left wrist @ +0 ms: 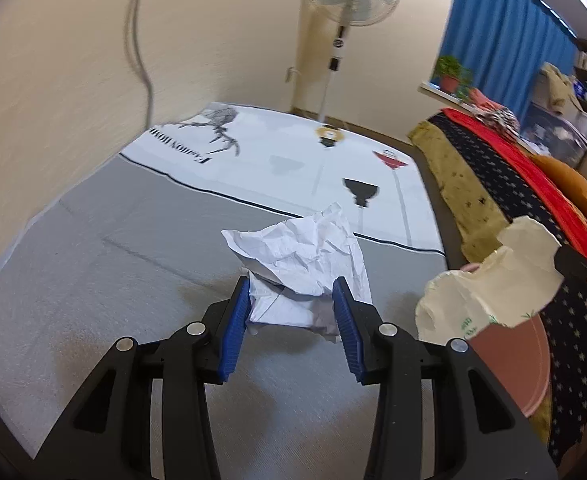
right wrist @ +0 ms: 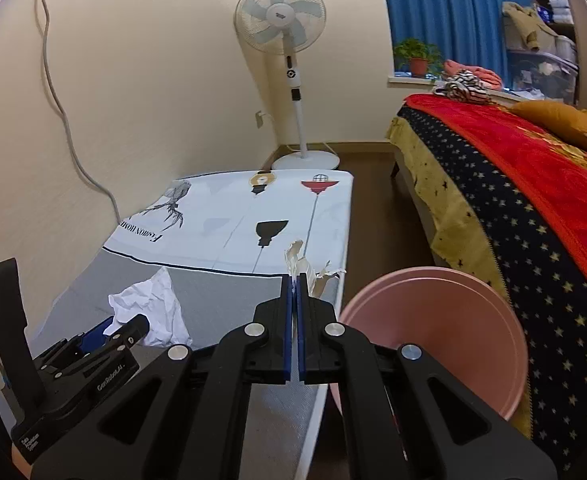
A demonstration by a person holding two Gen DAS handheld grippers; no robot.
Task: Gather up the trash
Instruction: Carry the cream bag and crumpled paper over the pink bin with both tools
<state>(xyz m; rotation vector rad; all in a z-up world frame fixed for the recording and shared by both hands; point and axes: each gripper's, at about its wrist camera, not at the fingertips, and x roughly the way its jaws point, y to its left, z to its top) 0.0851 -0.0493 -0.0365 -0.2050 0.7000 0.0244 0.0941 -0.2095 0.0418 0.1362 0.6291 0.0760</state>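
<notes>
A crumpled white paper (left wrist: 305, 268) sits between the blue pads of my left gripper (left wrist: 291, 300), which grips its lower part just above the grey table cover (left wrist: 93, 280). It also shows in the right wrist view (right wrist: 149, 304), beside the left gripper (right wrist: 109, 340). My right gripper (right wrist: 295, 284) is shut on a cream plastic bag (right wrist: 299, 260), held at the table's right edge; the bag also shows in the left wrist view (left wrist: 489, 284). A pink bin (right wrist: 433, 336) stands just right of the table, beside the right gripper, and shows in the left wrist view (left wrist: 513, 360).
A white printed cloth (right wrist: 253, 216) covers the table's far half. A standing fan (right wrist: 289, 60) is behind it. A bed with a starry blue and red blanket (right wrist: 533, 220) runs along the right. A cable (right wrist: 57, 92) hangs down the wall on the left.
</notes>
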